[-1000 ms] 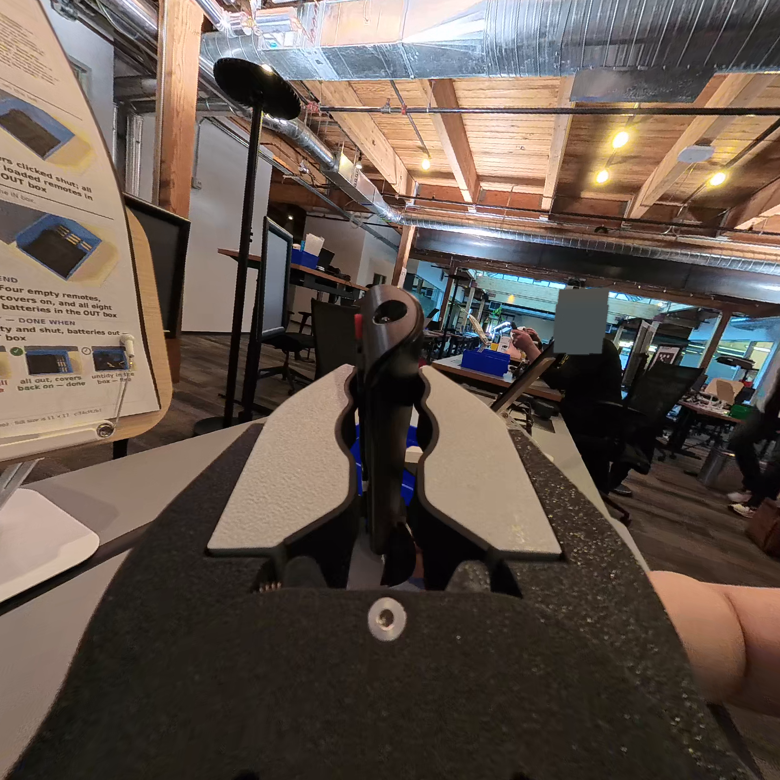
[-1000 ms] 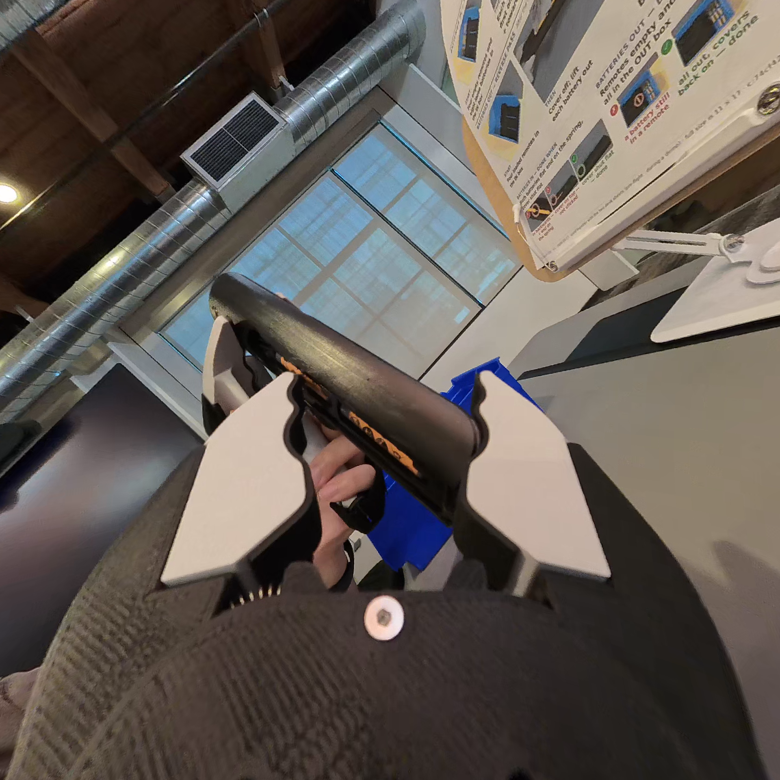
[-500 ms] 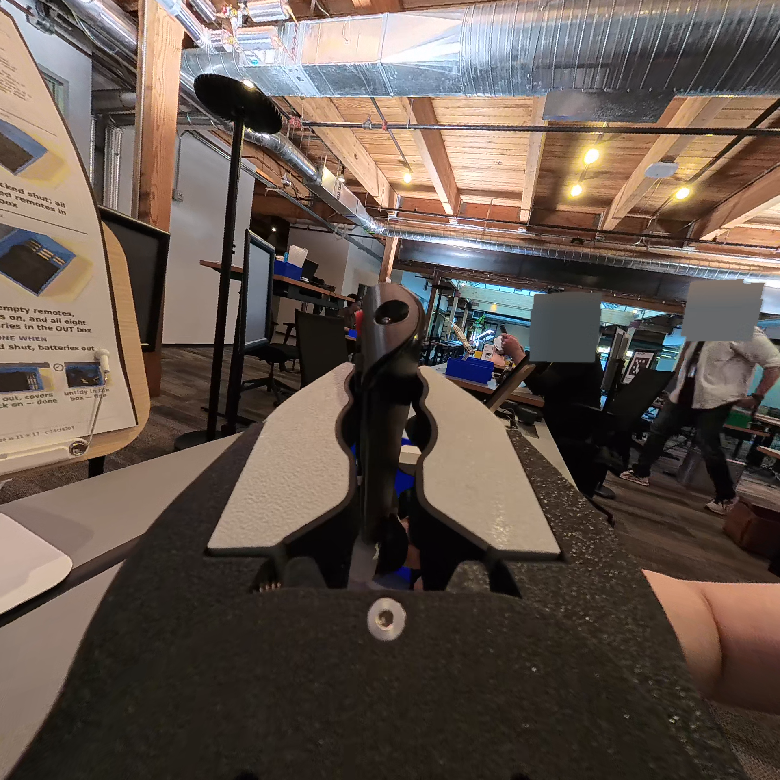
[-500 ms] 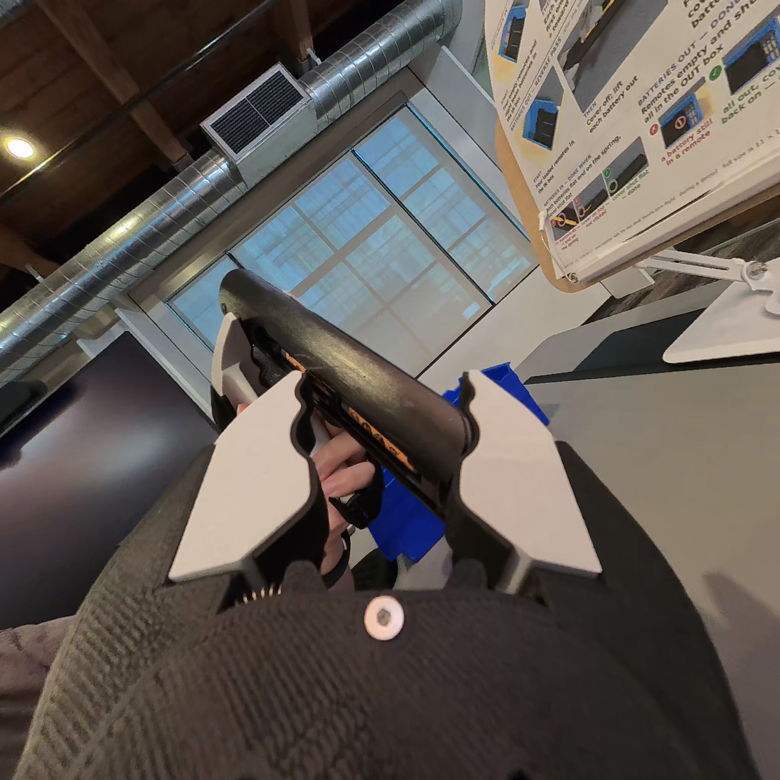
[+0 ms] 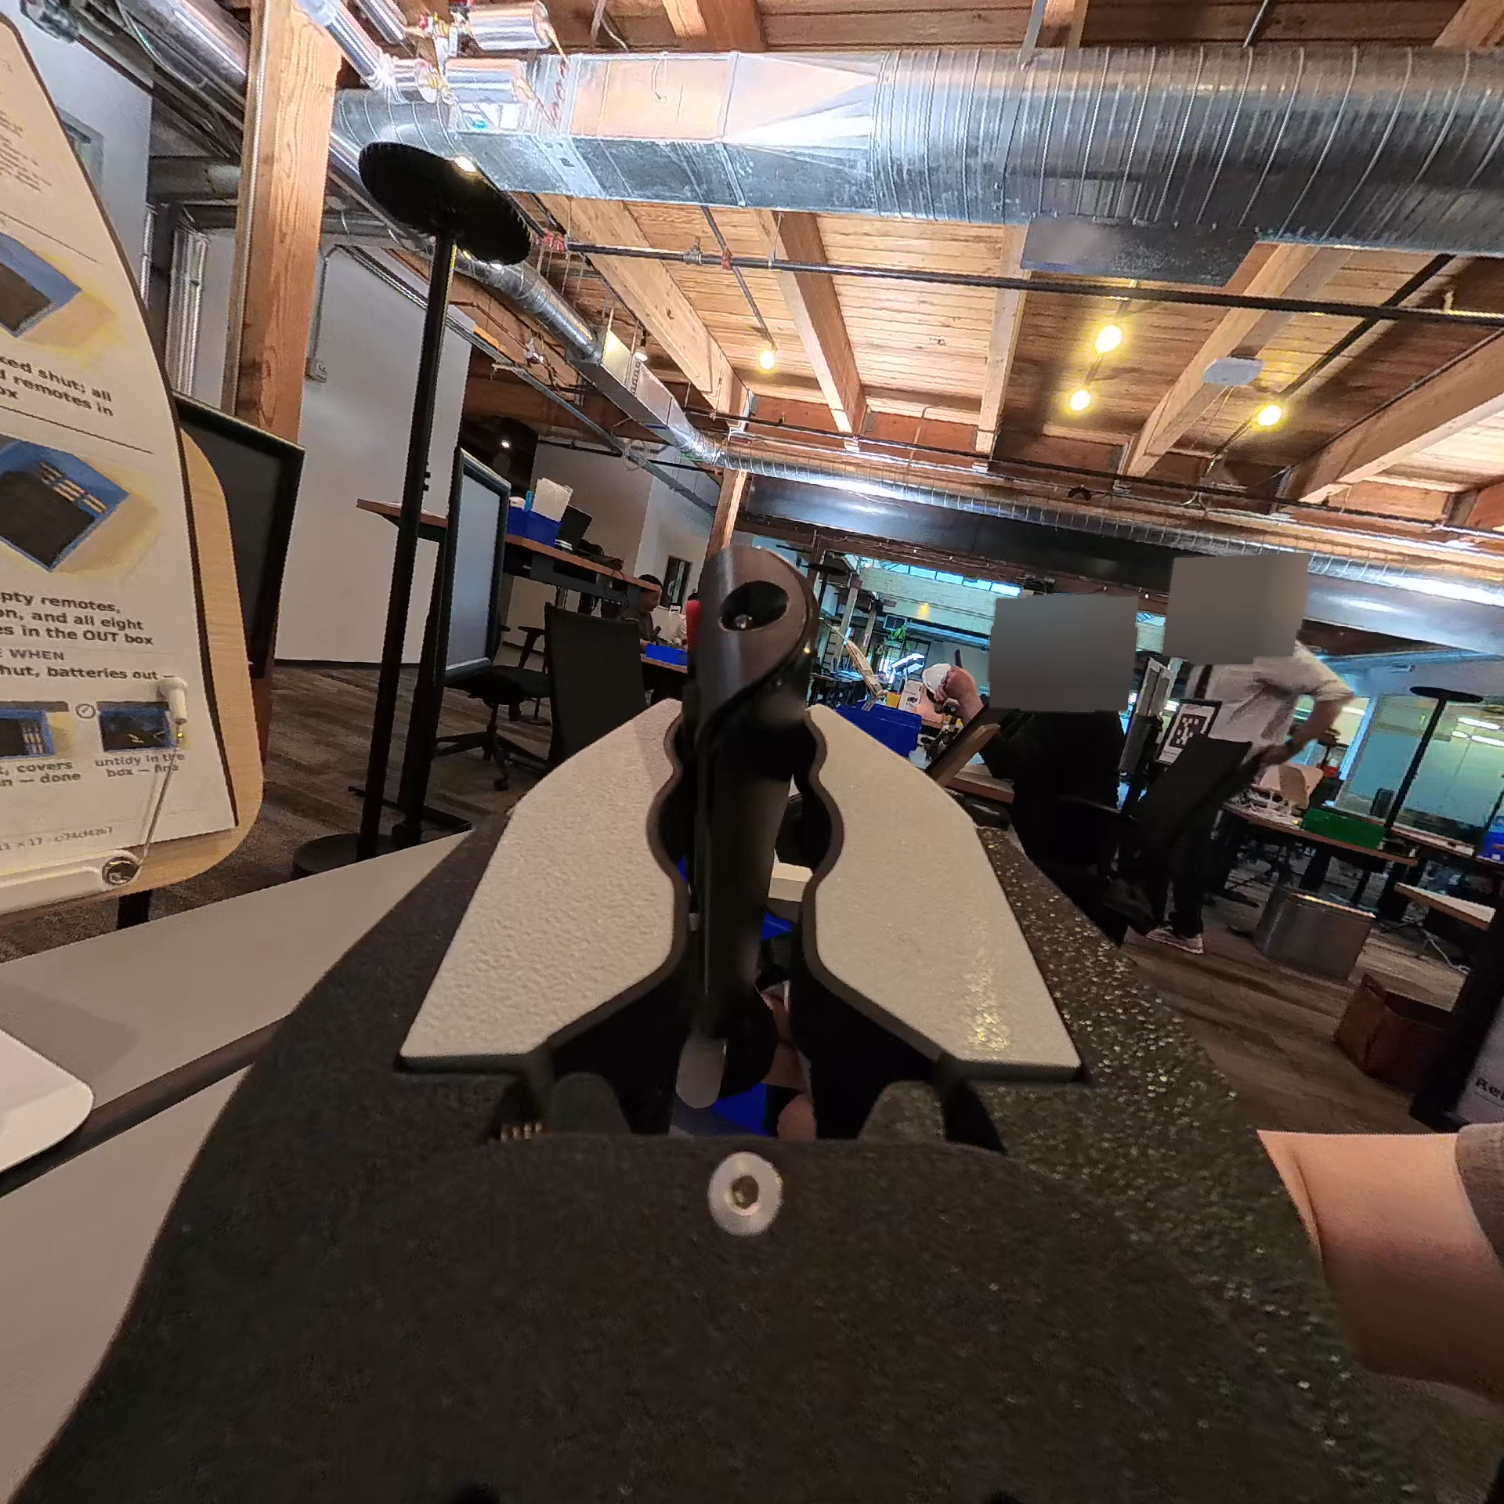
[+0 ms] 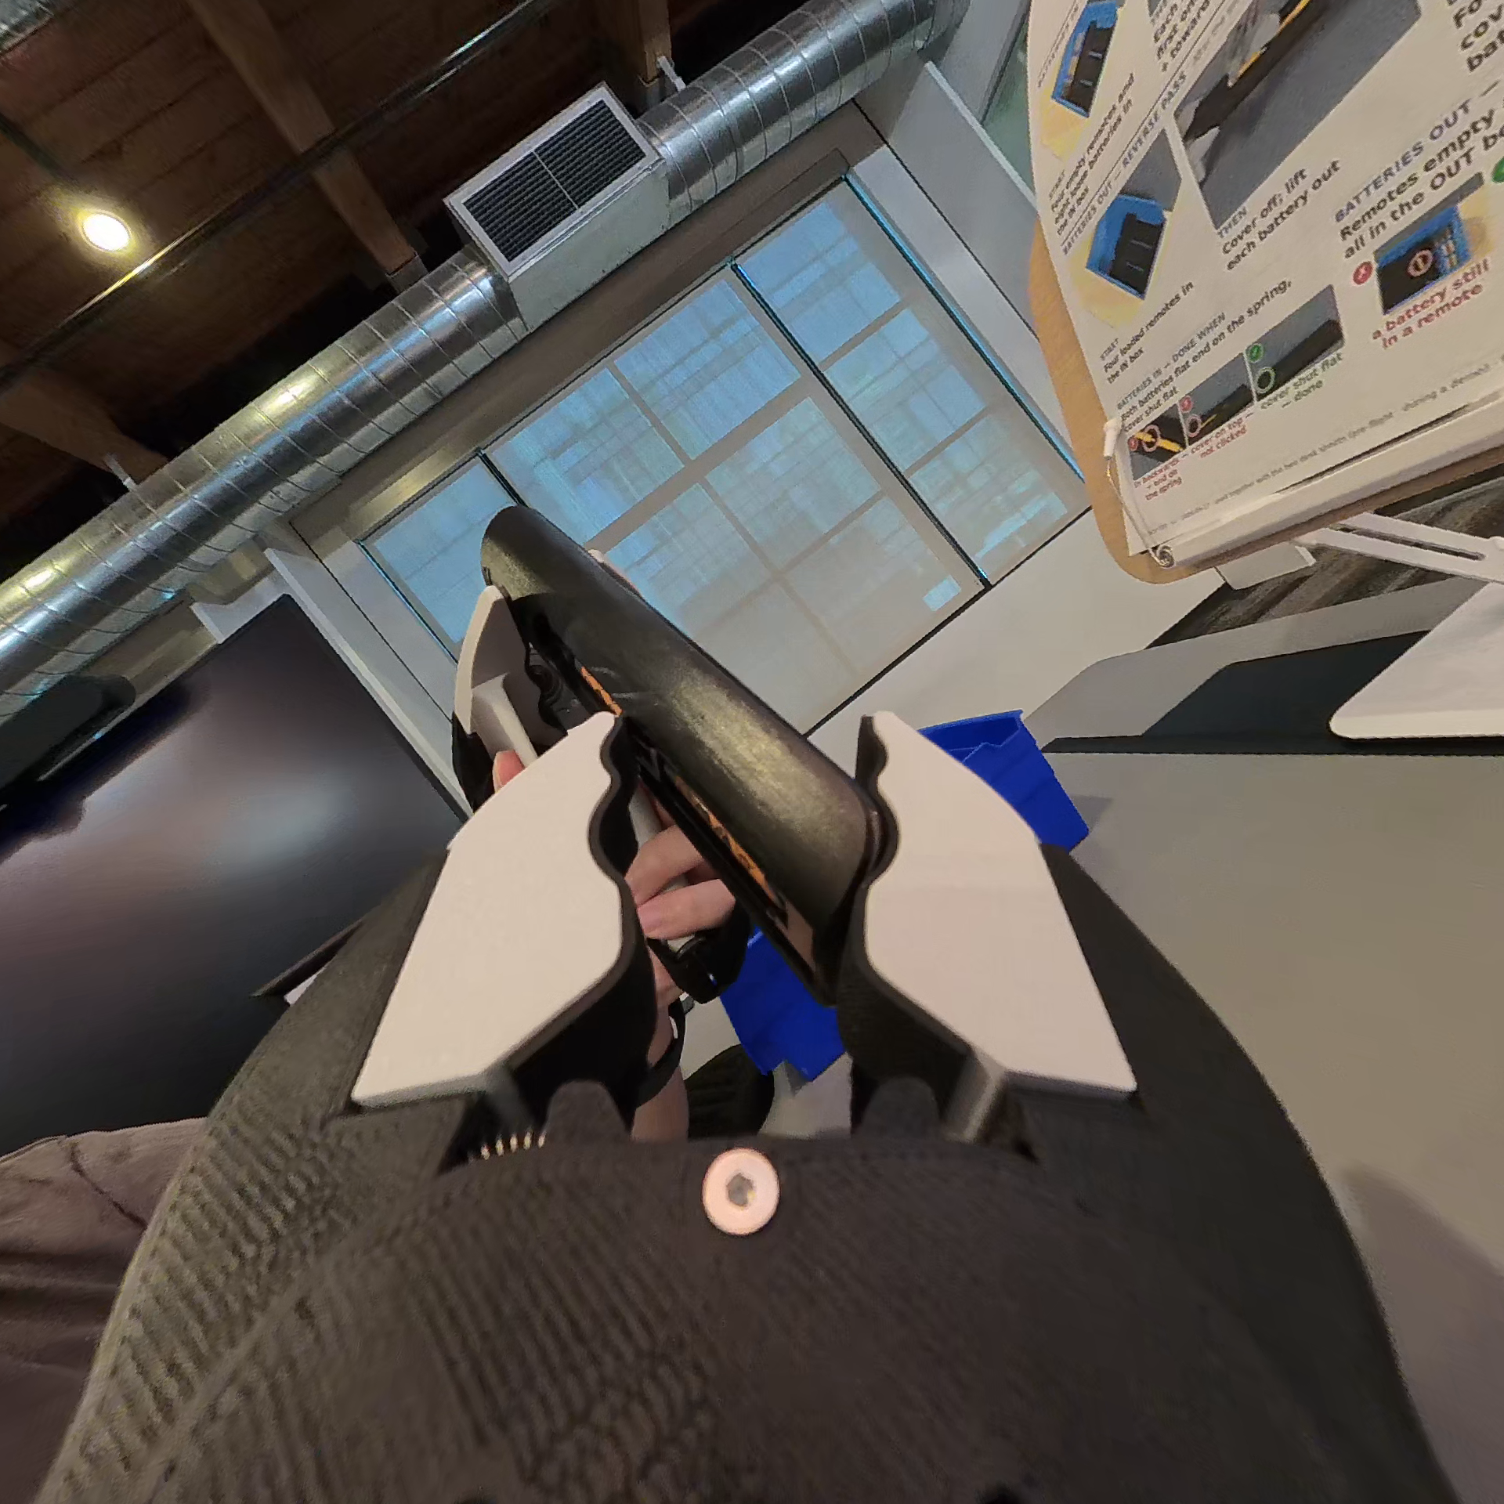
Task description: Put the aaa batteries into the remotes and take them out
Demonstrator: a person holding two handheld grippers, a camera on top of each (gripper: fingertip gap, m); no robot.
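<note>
The black remote [image 5: 736,814] fills the gap between the left tongs [image 5: 741,822], leaving no way through. To the left, the grey surface [image 5: 203,960] lies open up to the instruction board [image 5: 89,570]. In the right wrist view, a blue bin [image 6: 1009,773] stands beyond the right tongs [image 6: 741,822], with bare surface to its right.

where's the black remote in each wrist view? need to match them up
Left wrist view: remote centre frame, upright and edge-on, clamped in the left tool.
Right wrist view: remote centre, slanting up-left, held by the right tool.
Shared landmark: instruction board.
</note>
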